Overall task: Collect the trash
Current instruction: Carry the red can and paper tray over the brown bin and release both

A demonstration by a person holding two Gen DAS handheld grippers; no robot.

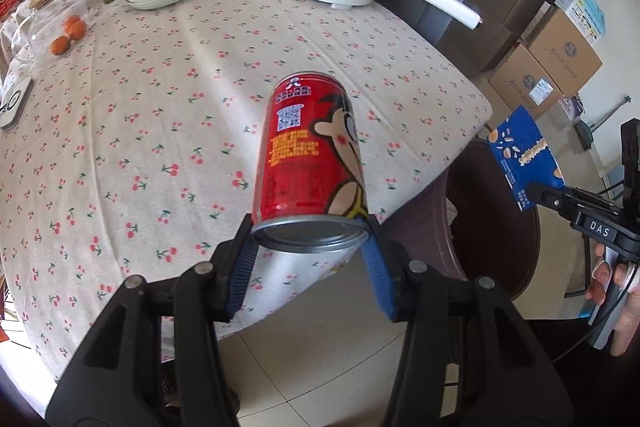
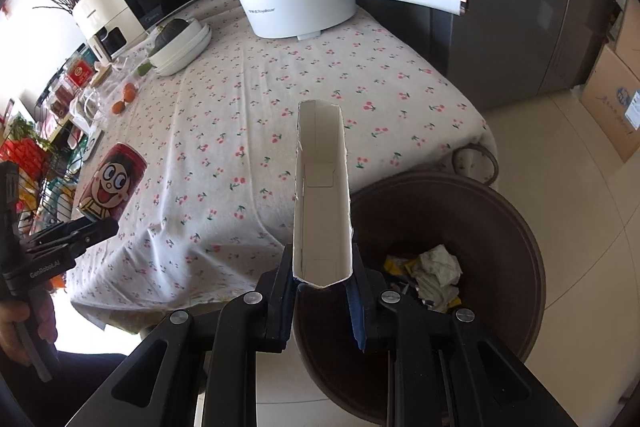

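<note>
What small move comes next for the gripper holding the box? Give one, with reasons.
Probably ease the right gripper a little further over the brown trash bin, then open it. It is shut on the empty blue carton, which hangs at the bin's near rim, above trash already inside.

Both tools are matte black plastic. The left claw (image 1: 310, 241) has two ribbed blue pads (image 1: 243, 267) on angled black fingers, each linkage pinned with round silver rivets. The right claw (image 2: 323, 285) is built the same, with blue pads and silver pivots. White lettering marks each tool's side. A grey handle and a thin cable show beside the right hand (image 1: 616, 291).
</note>
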